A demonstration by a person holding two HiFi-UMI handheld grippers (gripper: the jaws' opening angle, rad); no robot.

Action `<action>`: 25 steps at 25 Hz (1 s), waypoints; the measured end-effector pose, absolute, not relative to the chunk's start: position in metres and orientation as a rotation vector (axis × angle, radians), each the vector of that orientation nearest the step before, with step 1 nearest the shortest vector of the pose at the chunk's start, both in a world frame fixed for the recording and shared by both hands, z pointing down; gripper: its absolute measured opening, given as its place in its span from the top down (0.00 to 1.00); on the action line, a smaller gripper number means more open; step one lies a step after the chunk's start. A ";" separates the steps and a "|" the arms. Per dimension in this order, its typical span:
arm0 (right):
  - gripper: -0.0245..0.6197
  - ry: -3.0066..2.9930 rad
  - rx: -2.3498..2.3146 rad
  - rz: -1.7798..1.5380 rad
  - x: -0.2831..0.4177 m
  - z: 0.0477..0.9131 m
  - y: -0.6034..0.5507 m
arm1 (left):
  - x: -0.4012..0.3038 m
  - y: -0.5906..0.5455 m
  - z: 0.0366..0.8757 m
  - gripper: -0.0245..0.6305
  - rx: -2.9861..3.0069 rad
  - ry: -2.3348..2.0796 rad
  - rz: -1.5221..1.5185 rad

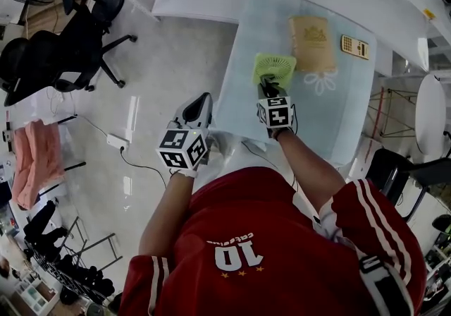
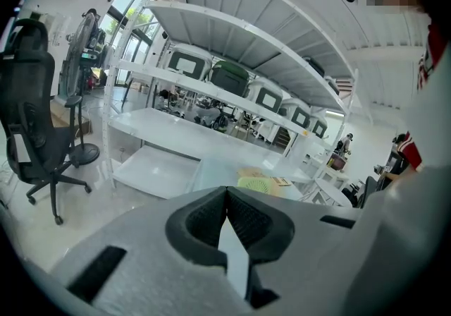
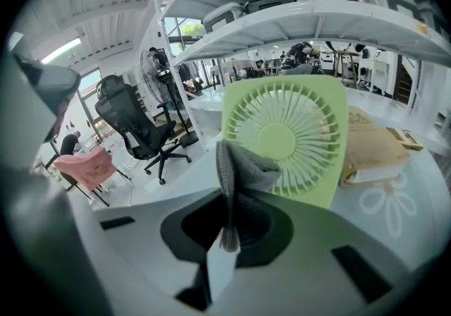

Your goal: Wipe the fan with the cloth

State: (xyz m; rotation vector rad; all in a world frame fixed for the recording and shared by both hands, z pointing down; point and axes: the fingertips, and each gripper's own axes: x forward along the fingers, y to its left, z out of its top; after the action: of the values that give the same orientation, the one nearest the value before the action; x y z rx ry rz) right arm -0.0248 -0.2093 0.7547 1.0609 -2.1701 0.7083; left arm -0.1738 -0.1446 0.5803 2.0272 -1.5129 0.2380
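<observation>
"Fan (image 1: 274, 68) first. Where is it?"

"Upright on the pale glass table (image 1: 338, 124), grille facing the right gripper (image 1: 268, 87), with a tan packet (image 1: 312, 43) just beside it."

"And that gripper?"

"Its jaws are clamped on a grey cloth (image 3: 239, 166) that sticks up in a fold in front of the fan's lower left grille. Whether it touches yet, I cannot tell."

"The left gripper (image 1: 199, 101)?"

"Jaws pressed together with nothing between them, held off the table's near edge, well apart from the fan."

"How would you do the wipe well?"

"Lead with the loose fold, not the jaw tips, and press lightly. The fan looks light and nothing steadies it, so a hard push could tip it back. Sweep across the grille and then the frame, and perhaps bring the left gripper in to brace it."

"The count?"

"One fan, one cloth, two grippers, one tan packet, and one small tan keypad (image 1: 354, 46) — perhaps a calculator — further along the table."
</observation>
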 end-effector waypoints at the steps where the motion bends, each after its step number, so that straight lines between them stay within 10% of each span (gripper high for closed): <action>1: 0.93 -2.172 1.057 0.708 -0.027 0.755 -0.209 | -0.176 -0.144 0.580 0.96 2.024 -1.518 0.239; 25: 0.93 -2.166 1.042 0.650 -0.065 0.740 -0.196 | -0.220 -0.124 0.574 0.96 2.009 -1.533 0.179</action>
State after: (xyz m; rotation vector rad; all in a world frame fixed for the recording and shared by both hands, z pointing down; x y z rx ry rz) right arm -0.0654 -0.1956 0.7404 1.0417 -2.1656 0.6501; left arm -0.2196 -0.1239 0.5738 2.0089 -1.5328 0.1791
